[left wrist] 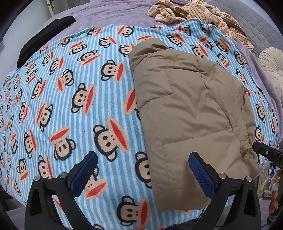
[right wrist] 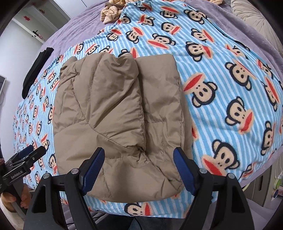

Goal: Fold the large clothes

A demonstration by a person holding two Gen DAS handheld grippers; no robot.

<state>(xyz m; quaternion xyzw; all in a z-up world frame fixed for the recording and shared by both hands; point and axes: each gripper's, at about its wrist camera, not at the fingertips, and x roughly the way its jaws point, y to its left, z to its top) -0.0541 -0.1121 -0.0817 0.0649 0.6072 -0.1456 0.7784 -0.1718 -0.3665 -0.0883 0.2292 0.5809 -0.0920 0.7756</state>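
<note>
Because the tan puffy jacket (right wrist: 116, 122) is thick and springy, my main worry from here is that its folded bundle slowly puffs open again: the upper flap sits loosely over the lower layers, and with nothing pressing on it the padding could push the fold apart. It lies on the monkey-print blanket (left wrist: 70, 99) toward the near edge of the bed, its bottom hem close to that edge, so a careless nudge could also drag it off the edge. My right gripper (right wrist: 139, 168) hangs over the jacket's near end with its jaws spread wide and the pads not pressing on the cloth; my left gripper (left wrist: 143, 169) stands released too, one finger over the blanket, the other over the jacket's near left corner, grasping nothing. If I close either one now I would pinch a single layer and pull the fold askew. Counting: one jacket, one blanket, one dark garment (left wrist: 46, 37) at the far left edge, one heap of beige striped clothing (left wrist: 198, 16) at the far edge, one round pleated cushion (left wrist: 272, 69) at the right, two grippers.
</note>
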